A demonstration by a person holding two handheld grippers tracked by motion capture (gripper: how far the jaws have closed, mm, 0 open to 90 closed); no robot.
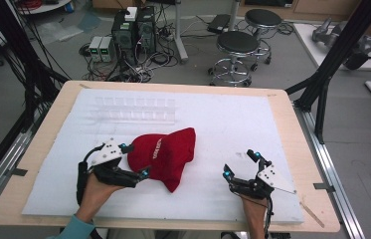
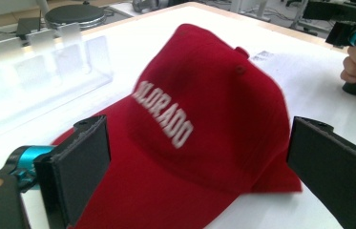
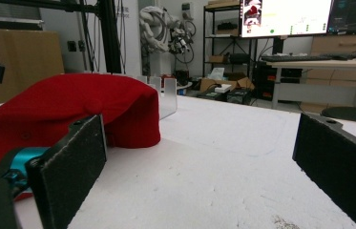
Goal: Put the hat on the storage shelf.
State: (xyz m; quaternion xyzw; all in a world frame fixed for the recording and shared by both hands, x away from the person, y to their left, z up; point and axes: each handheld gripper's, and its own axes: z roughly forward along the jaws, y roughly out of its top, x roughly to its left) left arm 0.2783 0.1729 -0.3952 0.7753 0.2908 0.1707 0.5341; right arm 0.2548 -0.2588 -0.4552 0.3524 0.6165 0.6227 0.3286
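A: Red fabric cap [image 1: 165, 154]: it lies on the white foam sheet [image 1: 232, 119] just below the middle of the high view. White block lettering on its front panel reads "OLORADO" in the left gripper view; the first letter is cut off by a fold, so treat it as unread.

B: State of your left gripper [image 1: 132, 160]?

A: Its jaws stand wide apart, one on each side of the cap's left edge. Neither pad presses the fabric; nothing is held. In the left gripper view the cap [image 2: 204, 124] lies between and beyond the two black pads.

B: And your right gripper [image 1: 241, 164]?

A: Spread wide as well, empty, at the lower right of the high view, well apart from the cap. In its own view the cap [image 3: 66, 114] sits at the left, with bare foam between the pads.

B: Other writing?

A: A monitor [image 3: 285, 16] at the upper right of the right gripper view carries text too small to read.

B: Edges and room?

A: A clear plastic divider rack [image 1: 136, 108] stands just above the cap, near it but apart. Bare sheet lies open to the right of the cap. The wooden table edge [image 1: 282, 94] borders the foam on all sides.
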